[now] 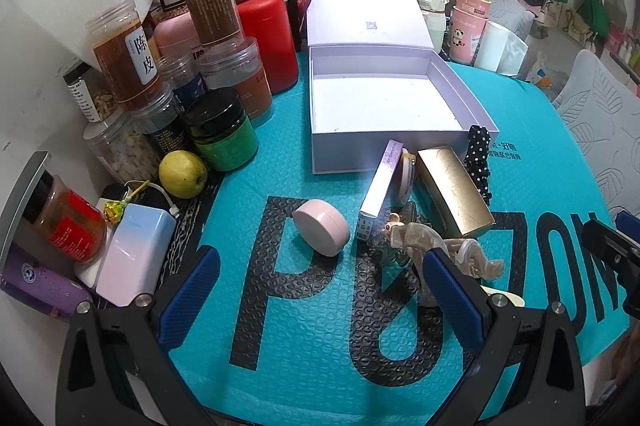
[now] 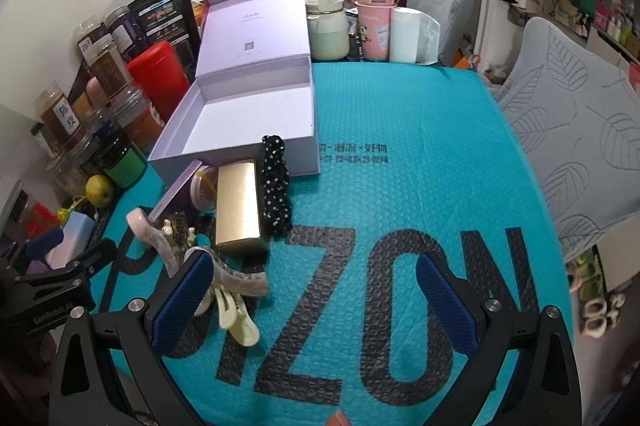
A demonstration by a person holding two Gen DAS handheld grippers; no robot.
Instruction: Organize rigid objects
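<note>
An open lilac gift box (image 1: 384,105) (image 2: 244,117) lies empty on the teal bubble mat, its lid folded back. In front of it lie a round pink case (image 1: 321,232), a slim lilac carton (image 1: 380,185) (image 2: 176,191), a gold box (image 1: 454,191) (image 2: 239,207), a black polka-dot scrunchie (image 1: 478,157) (image 2: 275,181), a marbled claw clip (image 1: 448,252) (image 2: 224,272) and a cream hair clip (image 2: 236,322). My left gripper (image 1: 320,294) is open, low over the mat, with the pink case just ahead of it. My right gripper (image 2: 314,300) is open over bare mat, right of the clips.
Several jars (image 1: 128,49), a red canister (image 1: 266,37), a green jar (image 1: 224,133) and a lemon (image 1: 183,173) crowd the left edge. A power bank (image 1: 134,258) lies at front left. Pink cups (image 2: 374,21), a kettle (image 2: 328,25) and a paper roll (image 2: 406,35) stand behind the box. Cushioned chairs (image 2: 568,129) flank the right.
</note>
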